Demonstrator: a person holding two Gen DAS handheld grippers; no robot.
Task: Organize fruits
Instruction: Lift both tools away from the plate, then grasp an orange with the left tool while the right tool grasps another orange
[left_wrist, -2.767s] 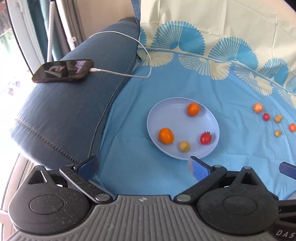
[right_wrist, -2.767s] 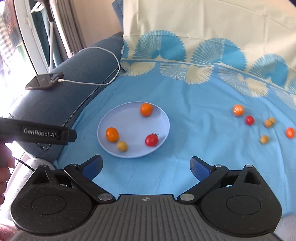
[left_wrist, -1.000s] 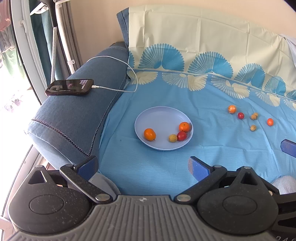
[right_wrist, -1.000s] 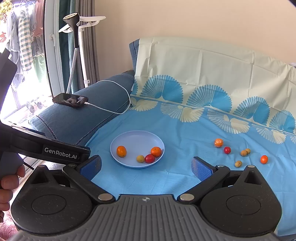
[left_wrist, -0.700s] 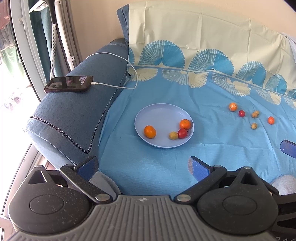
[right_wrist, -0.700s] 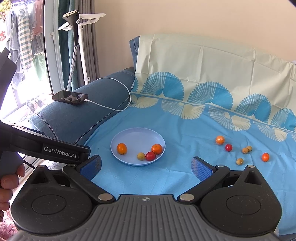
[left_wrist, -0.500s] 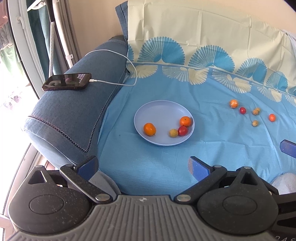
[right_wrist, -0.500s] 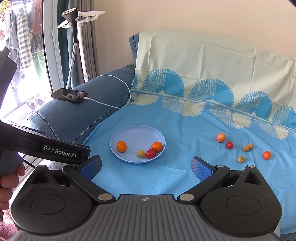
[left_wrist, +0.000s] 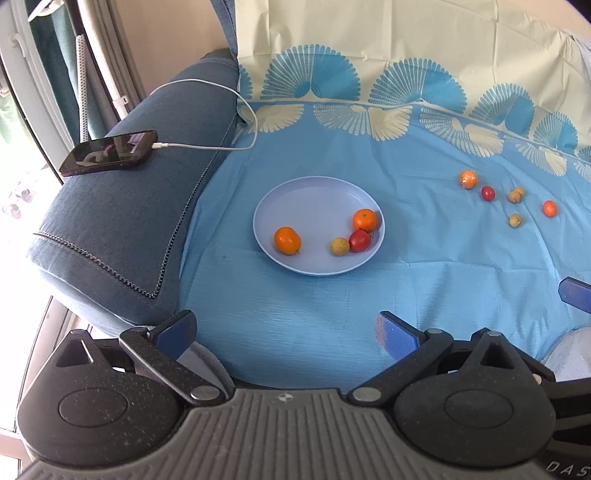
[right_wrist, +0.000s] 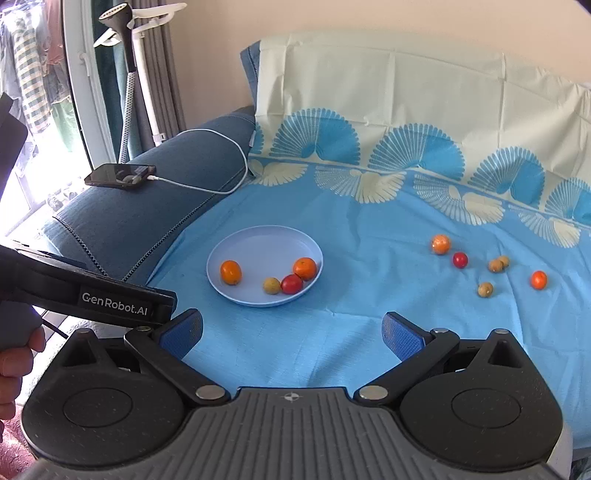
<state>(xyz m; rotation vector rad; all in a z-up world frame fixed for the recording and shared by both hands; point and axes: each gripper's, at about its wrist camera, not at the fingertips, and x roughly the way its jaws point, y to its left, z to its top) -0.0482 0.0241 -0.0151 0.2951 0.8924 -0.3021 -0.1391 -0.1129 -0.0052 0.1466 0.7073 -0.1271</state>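
Both the left hand-held gripper (left_wrist: 284, 328) and the right hand-held gripper (right_wrist: 291, 328) are spread wide, grasping nothing. Four small fruits sit in the plate (right_wrist: 258, 240) mid-sofa; six loose fruits (right_wrist: 491, 266) lie toward the sofa's right edge. They look light, smooth, likely to roll and bruise: pinch gently across the middle.

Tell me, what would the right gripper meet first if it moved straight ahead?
Probably the bare blue sheet just short of the plate; the right gripper, jaws open and empty, points roughly there, though depth is unclear.
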